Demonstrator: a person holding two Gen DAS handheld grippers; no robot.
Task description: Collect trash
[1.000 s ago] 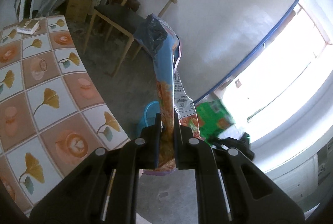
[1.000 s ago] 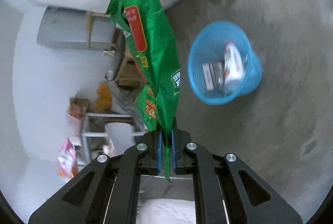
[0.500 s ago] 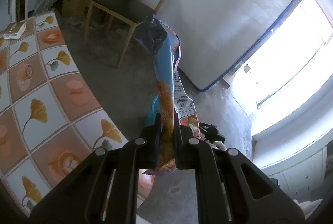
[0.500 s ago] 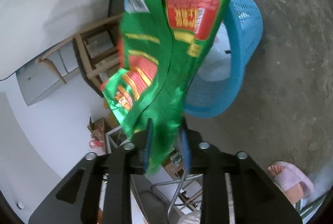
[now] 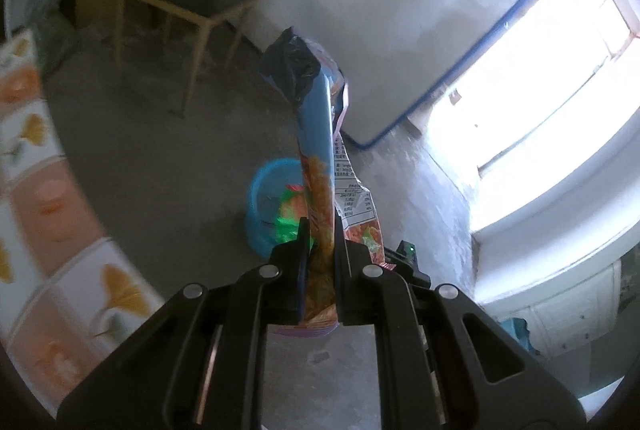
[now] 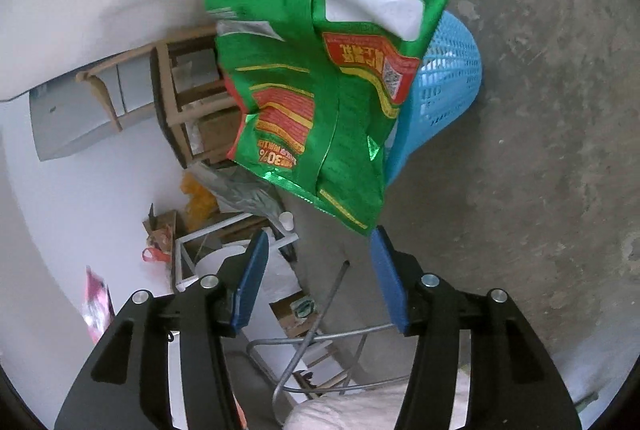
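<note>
My left claw (image 5: 320,242) is clamped tight on a blue and orange snack bag (image 5: 318,158), which stands up between the pads toward twelve o'clock. The tiled table (image 5: 36,190) curves along at nine o'clock, and the blue bin (image 5: 260,198) sits on the floor just left of the bag, green wrapping already showing inside. My right claw (image 6: 316,270) has just been opening and stands wide, nothing pressed between its pads; the green bag (image 6: 320,90) hangs loose at twelve o'clock, in front of the bin's (image 6: 444,78) mouth.
</note>
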